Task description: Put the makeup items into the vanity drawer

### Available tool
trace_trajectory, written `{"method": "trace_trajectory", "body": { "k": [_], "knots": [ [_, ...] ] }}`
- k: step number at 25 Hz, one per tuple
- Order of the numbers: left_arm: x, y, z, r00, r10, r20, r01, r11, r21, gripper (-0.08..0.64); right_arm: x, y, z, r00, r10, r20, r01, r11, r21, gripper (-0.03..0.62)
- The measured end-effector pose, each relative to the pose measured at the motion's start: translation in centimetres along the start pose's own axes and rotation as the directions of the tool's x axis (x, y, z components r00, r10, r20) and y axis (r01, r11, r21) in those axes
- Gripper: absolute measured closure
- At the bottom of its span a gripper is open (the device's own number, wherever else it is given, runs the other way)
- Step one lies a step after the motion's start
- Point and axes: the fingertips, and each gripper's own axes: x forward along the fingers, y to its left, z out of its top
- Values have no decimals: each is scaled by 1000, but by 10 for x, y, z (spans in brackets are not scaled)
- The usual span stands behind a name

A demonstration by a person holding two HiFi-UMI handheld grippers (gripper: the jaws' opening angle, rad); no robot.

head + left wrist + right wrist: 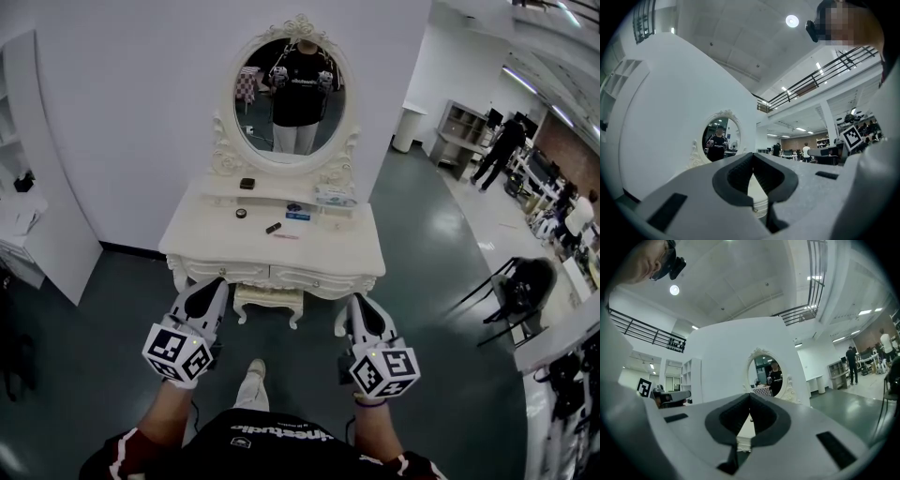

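The left gripper (pixel 217 283) and the right gripper (pixel 358 302) are seen with jaws pressed together on nothing, held in front of the vanity. A round pot (pixel 241 213), a dark tube (pixel 273 228) and a blue box (pixel 298 213) are spread on the white counter (pixel 328 248), well apart from both. The drawer (pixel 230 272) beneath is closed. An oval mirror (pixel 291 94) is mounted above.

Makeup items (pixel 273 228) lie on the vanity table (pixel 328 253), before its mirror (pixel 289 94); a stool (pixel 269 300) sits underneath.
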Motion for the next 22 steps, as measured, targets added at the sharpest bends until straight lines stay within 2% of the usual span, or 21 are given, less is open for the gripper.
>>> {"method": "trace_trajectory", "body": {
  "k": [11,22],
  "knots": [
    [43,24,0,1000,-21,-7,21,1000,1,555,43,-13,4,1000,-7,-7,7,1000,-1,591],
    [97,51,-10,998,-44,-49,44,999,-8,555,91,-35,2,999,-30,-31,31,999,17,591]
  ]
}}
